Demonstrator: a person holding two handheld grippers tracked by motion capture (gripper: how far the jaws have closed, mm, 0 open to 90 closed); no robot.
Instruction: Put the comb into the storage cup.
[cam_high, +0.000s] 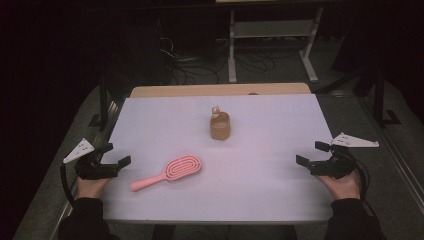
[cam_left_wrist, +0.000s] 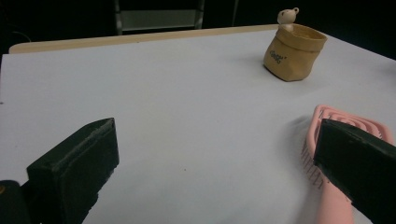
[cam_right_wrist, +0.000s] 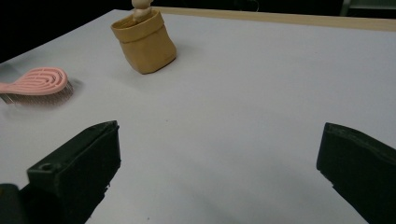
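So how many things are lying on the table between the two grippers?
2: a pink hairbrush near the left gripper, bristles down, and a tan pouch standing farther back near the middle. Nothing seems hidden.

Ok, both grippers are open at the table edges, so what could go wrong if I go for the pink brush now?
The pink hairbrush lies flat, bristles down, so the left gripper jaws may scrape the white table or slide off the thin handle. In the left gripper view one jaw already hides part of the brush, so aiming is harder. The tan pouch looks soft and light; a stray sweep could tip it.
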